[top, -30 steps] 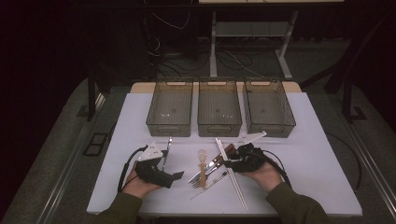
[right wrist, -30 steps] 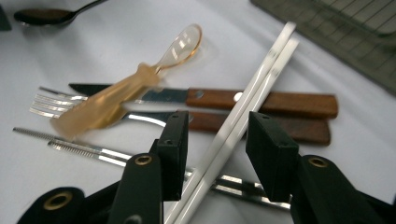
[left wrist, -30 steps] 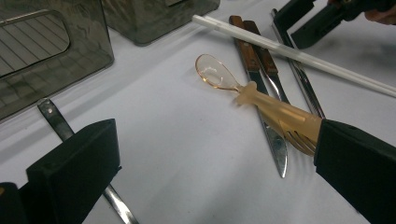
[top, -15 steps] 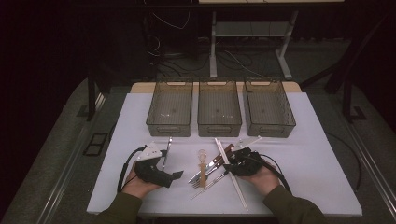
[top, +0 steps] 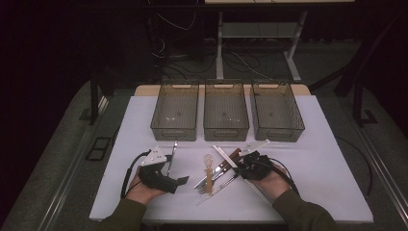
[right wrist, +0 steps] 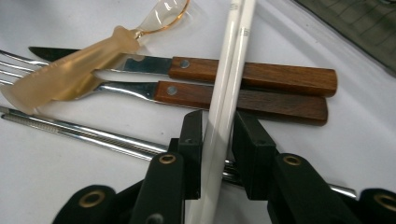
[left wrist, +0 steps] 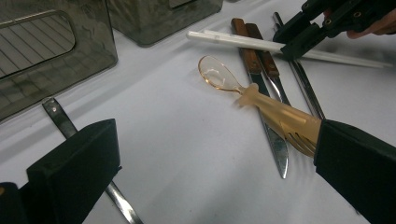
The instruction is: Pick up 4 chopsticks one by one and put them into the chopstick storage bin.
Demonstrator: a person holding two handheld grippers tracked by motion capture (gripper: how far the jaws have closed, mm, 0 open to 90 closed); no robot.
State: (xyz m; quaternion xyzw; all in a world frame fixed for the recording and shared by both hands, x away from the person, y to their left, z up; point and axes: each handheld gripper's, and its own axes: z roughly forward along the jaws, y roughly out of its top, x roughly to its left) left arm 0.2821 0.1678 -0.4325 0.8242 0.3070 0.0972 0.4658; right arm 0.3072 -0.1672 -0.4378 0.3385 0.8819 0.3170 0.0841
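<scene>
Between the two black jaws of the right gripper [right wrist: 218, 154] lies a pair of white chopsticks [right wrist: 229, 88], side by side, crossing over the wooden handles of a knife [right wrist: 252, 74] and a fork [right wrist: 243, 100]; the jaws have just been closing on the pair and stand against it on both sides, though whether the pads press firmly cannot be told. Under the jaws a pair of metal chopsticks [right wrist: 79, 128] runs across the white table [top: 312, 163]. Just beyond the knife blade rests a translucent amber spoon [left wrist: 261, 100], its bowl toward the bins and its handle lying over the fork's tines. From above, the right gripper [top: 243, 161] sits at the near right of the cutlery pile, held by the person's right hand [top: 269, 180]. Well apart to the left, the left gripper [top: 168, 166] rests with jaws wide and nothing between them; a single metal utensil [left wrist: 60, 119] lies on the table beside one jaw. Three empty grey bins [top: 226, 113] stand in a row at the table's far side
</scene>
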